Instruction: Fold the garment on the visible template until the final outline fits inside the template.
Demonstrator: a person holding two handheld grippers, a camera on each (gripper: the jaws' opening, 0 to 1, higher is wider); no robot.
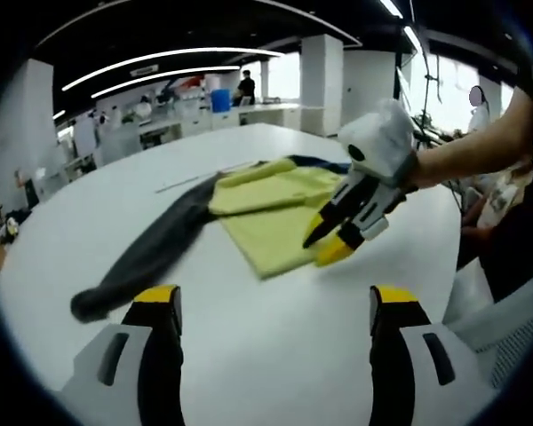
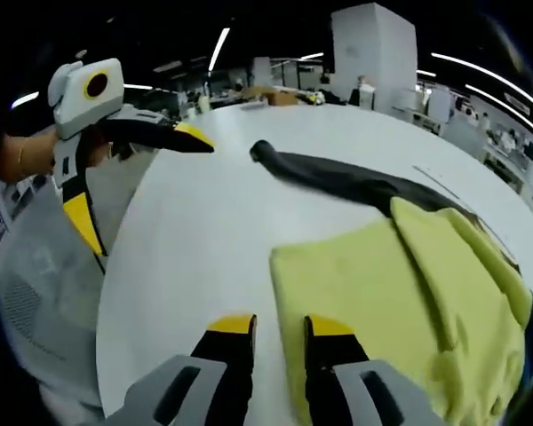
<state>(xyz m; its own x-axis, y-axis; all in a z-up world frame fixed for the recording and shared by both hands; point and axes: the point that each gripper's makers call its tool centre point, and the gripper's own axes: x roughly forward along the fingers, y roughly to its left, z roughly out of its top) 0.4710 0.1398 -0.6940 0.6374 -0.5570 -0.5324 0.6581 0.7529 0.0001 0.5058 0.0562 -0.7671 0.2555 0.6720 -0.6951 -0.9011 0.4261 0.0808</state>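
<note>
Right gripper view, right gripper (image 2: 277,330) nearly closed, perhaps pinching yellow garment (image 2: 400,302) edge, left gripper (image 1: 275,306) open over bare table (image 1: 275,355).

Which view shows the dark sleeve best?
The left gripper view: the dark sleeve runs its whole length across the white table, from the cuff near the camera to the folded yellow garment. The right gripper view shows the sleeve farther off and foreshortened, its far end tucked behind the yellow fabric.
</note>
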